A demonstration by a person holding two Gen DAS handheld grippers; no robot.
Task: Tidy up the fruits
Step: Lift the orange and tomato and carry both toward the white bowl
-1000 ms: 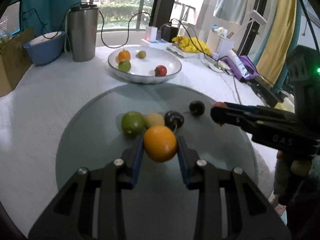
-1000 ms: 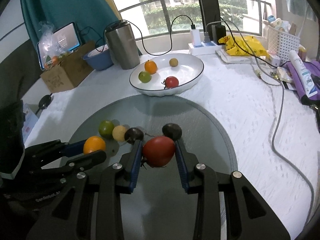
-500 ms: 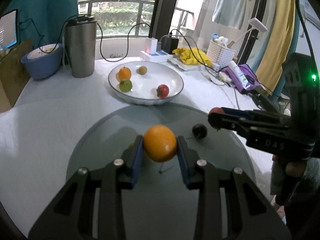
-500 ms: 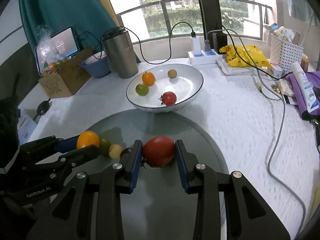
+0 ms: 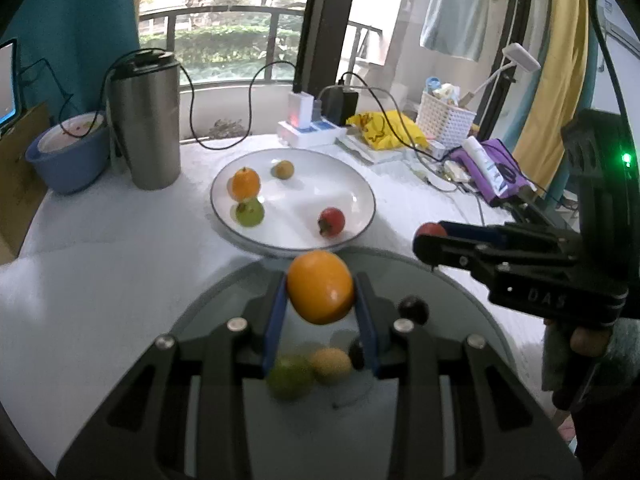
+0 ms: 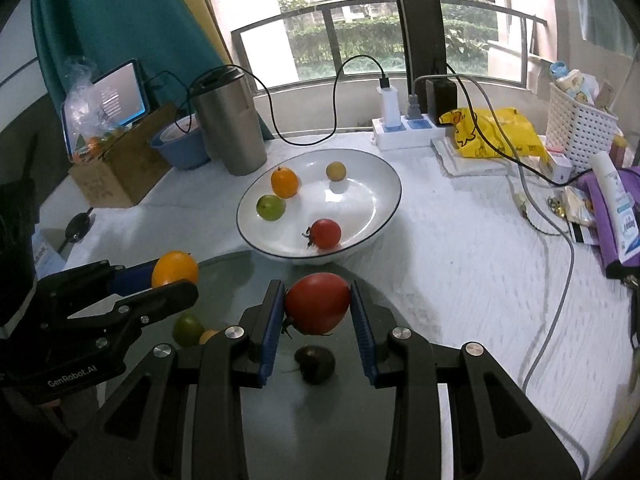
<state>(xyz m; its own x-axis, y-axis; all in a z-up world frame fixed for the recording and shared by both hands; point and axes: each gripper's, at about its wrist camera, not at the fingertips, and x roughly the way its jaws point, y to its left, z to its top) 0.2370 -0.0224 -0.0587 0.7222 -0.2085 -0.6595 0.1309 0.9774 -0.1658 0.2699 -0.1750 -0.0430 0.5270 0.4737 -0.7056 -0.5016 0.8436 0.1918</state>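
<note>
Left wrist view: a round orange fruit (image 5: pixel 320 287) is seen clamped between the blue-padded black fingers of the left gripper (image 5: pixel 320 308), lifted clear of the round grey glass mat (image 5: pixel 460 300) below. Left lying on that mat are a green lime-like fruit (image 5: pixel 290 376), a small tan fruit (image 5: pixel 331 365) touching it, and a dark round cherry-like fruit (image 5: pixel 414 309) off to the right (a second dark one is half hidden by a finger). Beyond the mat's far edge, a white shallow bowl with a dark rim (image 5: pixel 360 196) is shown holding a small orange (image 5: pixel 245 184), a green fruit (image 5: pixel 249 212), a tan fruit (image 5: pixel 282 169) and a red tomato (image 5: pixel 331 221). In the right wrist view, a larger red tomato (image 6: pixel 317 309) is gripped by the right gripper (image 6: pixel 318 312), also raised above the mat, with the bowl just ahead. A brushed steel tumbler (image 6: pixel 230 124) is seen standing behind the bowl on the white table (image 6: pixel 460 240).
</note>
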